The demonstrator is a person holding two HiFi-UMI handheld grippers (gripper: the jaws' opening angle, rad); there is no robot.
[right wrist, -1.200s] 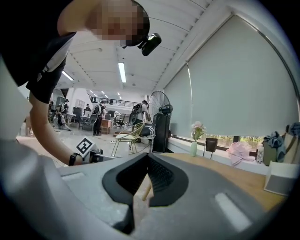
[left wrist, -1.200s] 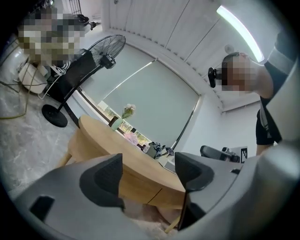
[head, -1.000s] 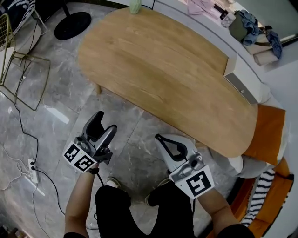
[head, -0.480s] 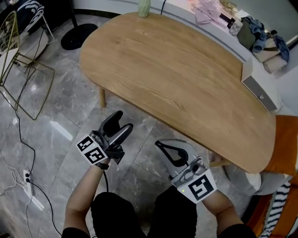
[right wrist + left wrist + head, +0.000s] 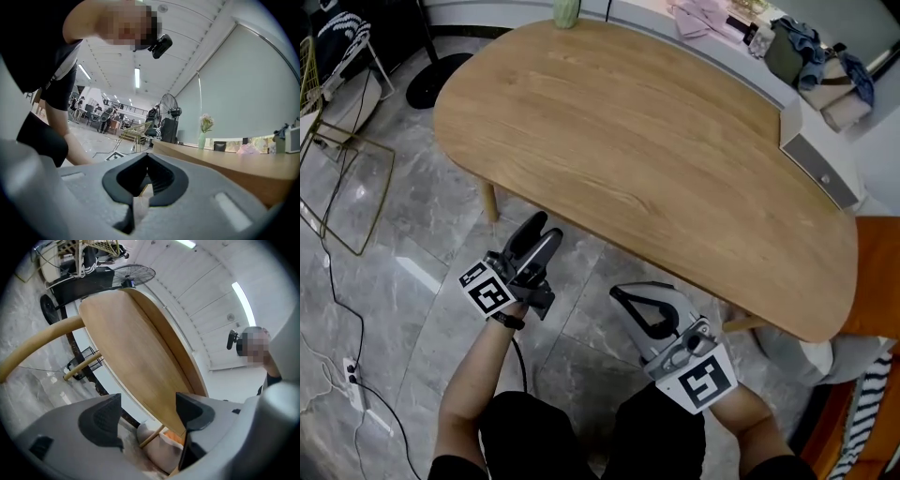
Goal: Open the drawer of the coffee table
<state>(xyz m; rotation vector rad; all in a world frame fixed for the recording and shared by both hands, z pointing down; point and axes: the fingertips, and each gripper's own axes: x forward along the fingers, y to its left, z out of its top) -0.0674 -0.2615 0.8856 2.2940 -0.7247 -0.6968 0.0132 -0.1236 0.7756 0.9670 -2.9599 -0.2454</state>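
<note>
Coffee table [image 5: 656, 141] top largely hides its legs [image 5: 490, 199]; left gripper [image 5: 546, 230] spread, right gripper [image 5: 621, 294] pressed together.

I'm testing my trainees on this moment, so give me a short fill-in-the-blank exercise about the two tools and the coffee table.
1. The left tool has its jaws standing ____.
2. The right tool has its jaws pressed ____, holding nothing.
3. The coffee table has a top made of ____.
4. Both tools hang above the grey marble ____.

Missing words: apart; together; wood; floor.
</note>
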